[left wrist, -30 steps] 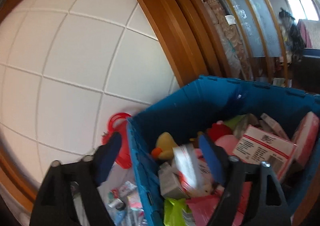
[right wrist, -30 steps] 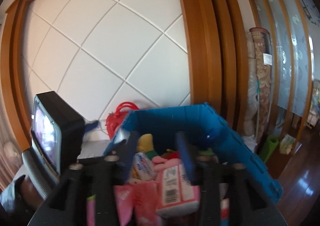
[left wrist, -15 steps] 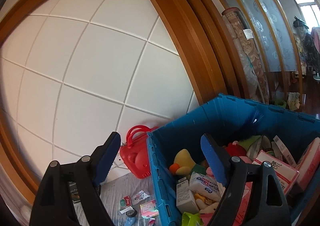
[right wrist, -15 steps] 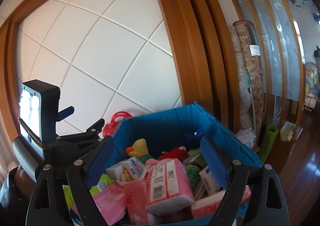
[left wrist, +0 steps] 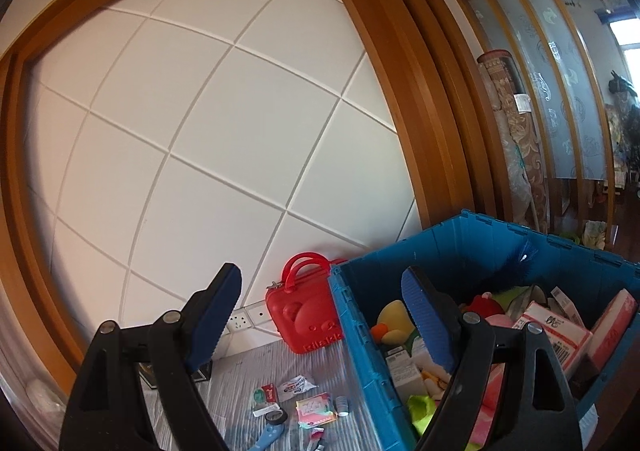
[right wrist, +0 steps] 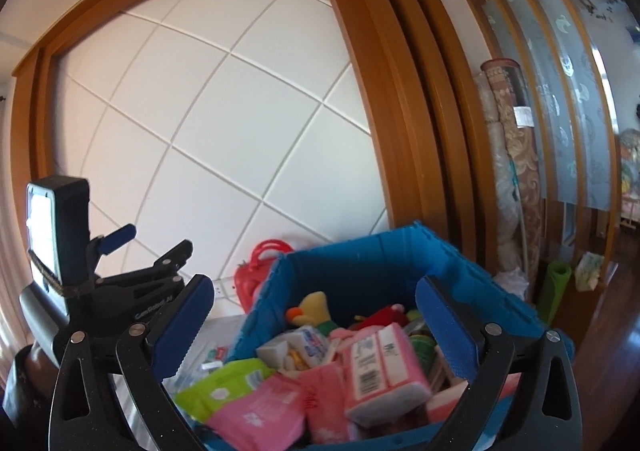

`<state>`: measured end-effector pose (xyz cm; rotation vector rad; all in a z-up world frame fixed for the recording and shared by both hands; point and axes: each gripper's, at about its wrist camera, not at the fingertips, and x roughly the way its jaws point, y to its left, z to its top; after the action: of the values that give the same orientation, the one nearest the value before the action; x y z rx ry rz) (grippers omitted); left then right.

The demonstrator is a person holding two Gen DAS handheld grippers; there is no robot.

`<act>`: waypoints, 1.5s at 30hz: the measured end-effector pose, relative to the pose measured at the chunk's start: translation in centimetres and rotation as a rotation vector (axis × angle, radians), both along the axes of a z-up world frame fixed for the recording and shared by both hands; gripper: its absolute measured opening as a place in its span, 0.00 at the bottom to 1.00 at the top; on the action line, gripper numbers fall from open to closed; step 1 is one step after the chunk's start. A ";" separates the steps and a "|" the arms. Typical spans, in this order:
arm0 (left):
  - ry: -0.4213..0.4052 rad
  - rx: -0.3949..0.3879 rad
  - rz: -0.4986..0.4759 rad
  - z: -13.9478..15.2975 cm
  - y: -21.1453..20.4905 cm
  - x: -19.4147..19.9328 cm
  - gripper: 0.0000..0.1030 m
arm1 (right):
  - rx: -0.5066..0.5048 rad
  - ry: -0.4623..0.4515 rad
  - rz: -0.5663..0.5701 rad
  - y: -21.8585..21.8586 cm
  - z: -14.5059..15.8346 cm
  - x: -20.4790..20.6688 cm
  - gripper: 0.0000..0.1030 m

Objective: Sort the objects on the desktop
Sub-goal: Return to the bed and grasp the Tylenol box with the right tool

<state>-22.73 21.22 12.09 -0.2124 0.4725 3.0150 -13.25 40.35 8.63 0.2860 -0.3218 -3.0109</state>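
A blue bin (left wrist: 440, 251) (right wrist: 360, 267) is heaped with packets and toys: a pink tissue pack (right wrist: 380, 371), a yellow duck plush (left wrist: 394, 321) (right wrist: 312, 307) and a white carton (left wrist: 552, 335). My right gripper (right wrist: 314, 327) hovers over the bin's near side. Its jaws are opening wide, and the tissue pack lies loose below them, untouched by the pads. My left gripper (left wrist: 320, 317) stands open and empty, straddling the bin's left wall. It also shows in the right wrist view as the left gripper (right wrist: 148, 247), off to the left.
A red toy case (left wrist: 304, 315) (right wrist: 256, 275) stands against the white panelled wall, left of the bin. Several small items (left wrist: 304, 403) lie on the plastic-covered tabletop (left wrist: 248, 371). Rolled carpets (right wrist: 516, 171) lean by the wooden screen at right.
My right jaws have spread and let go of the pink tissue pack, which now rests in the bin. My left gripper has risen and drawn back, bringing the red case and tabletop into view.
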 end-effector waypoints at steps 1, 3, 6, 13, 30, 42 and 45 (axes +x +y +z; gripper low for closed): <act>0.001 0.005 0.003 -0.1 -0.7 0.2 0.80 | 0.002 0.001 0.007 -0.7 0.1 0.1 1.00; -0.004 0.011 0.009 -0.2 -2.5 0.4 0.80 | 0.010 0.005 0.007 -2.0 0.4 0.0 1.00; -0.015 0.028 0.034 -0.5 -6.1 0.4 0.80 | 0.028 -0.004 0.036 -5.0 0.5 -0.7 1.00; -0.054 0.030 0.140 -2.5 -17.0 -0.2 0.80 | 0.057 -0.063 0.143 -14.4 -0.4 -2.9 1.00; -0.249 -0.014 0.211 -16.4 -36.2 -2.9 0.80 | 0.193 -0.470 0.425 -32.9 -17.1 -13.7 1.00; -0.471 -0.026 0.096 -25.5 -34.2 -9.7 0.80 | 0.412 -0.787 0.552 -37.0 -32.6 -22.0 0.95; -0.498 -0.052 0.089 -26.7 -33.4 -13.6 0.80 | 0.358 -0.751 0.540 -36.6 -33.0 -24.4 0.95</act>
<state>-36.30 -12.19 -14.62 -0.9776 0.4964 2.8734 -37.67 3.75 -24.38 1.2958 0.2273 -2.2947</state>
